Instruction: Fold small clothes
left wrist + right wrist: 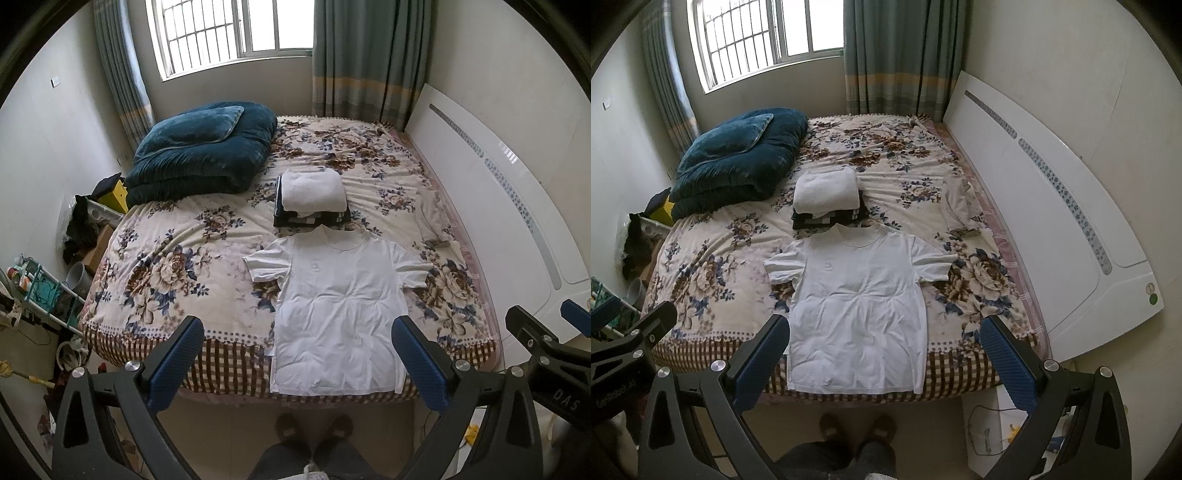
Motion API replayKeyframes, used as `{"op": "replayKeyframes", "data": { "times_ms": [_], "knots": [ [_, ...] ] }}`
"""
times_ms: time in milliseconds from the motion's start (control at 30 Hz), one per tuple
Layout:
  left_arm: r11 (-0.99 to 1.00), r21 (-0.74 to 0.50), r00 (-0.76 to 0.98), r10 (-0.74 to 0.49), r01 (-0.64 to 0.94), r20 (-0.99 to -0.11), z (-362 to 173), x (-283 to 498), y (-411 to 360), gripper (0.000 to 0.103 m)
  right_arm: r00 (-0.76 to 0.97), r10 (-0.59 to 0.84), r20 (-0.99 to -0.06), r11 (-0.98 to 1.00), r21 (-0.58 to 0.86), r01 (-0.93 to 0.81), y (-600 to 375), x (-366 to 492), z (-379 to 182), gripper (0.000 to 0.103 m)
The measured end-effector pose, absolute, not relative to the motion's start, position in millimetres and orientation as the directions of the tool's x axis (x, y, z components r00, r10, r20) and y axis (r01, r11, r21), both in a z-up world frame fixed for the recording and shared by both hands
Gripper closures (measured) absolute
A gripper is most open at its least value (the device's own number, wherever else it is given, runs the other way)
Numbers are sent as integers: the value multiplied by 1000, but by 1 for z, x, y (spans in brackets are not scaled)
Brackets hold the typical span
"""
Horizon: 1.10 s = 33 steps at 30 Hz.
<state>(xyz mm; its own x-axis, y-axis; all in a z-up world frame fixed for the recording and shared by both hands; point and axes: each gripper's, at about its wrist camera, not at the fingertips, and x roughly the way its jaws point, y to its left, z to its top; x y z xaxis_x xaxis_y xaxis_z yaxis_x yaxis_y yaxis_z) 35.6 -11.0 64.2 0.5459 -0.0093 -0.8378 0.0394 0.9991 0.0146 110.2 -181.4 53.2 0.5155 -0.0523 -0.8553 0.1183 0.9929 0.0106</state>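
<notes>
A white short-sleeved T-shirt (pixel 338 306) lies spread flat, collar away from me, on the flowered bed (pixel 177 266), its hem at the near edge; it also shows in the right wrist view (pixel 858 314). Just beyond its collar is a stack of folded clothes (pixel 312 197) with a white piece on top, seen also in the right wrist view (pixel 827 199). My left gripper (pixel 297 360) is open and empty, held above the floor before the hem. My right gripper (pixel 884 360) is open and empty at the same height.
A folded dark teal quilt (pixel 201 151) fills the bed's far left. A crumpled pale cloth (pixel 956 206) lies near the white headboard (pixel 1052 206) on the right. Clutter and a rack (pixel 40 291) stand on the floor at left. My feet (pixel 314 428) are at the bed's foot.
</notes>
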Motion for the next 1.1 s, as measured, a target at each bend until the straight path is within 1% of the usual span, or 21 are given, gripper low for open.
{"op": "replayKeyframes", "data": {
  "times_ms": [900,1000,1100],
  "knots": [
    [999,15,557,-9,39,-830,61,28,-12,0,517,-52,-854,993,10,117,-180,108,49,0],
    [999,35,572,11,31,-820,63,36,-14,0,512,-51,-857,992,15,125,-181,111,49,0],
    [998,58,588,31,26,-808,57,61,-16,0,509,-57,-859,986,31,163,-188,120,42,0]
  ]
}}
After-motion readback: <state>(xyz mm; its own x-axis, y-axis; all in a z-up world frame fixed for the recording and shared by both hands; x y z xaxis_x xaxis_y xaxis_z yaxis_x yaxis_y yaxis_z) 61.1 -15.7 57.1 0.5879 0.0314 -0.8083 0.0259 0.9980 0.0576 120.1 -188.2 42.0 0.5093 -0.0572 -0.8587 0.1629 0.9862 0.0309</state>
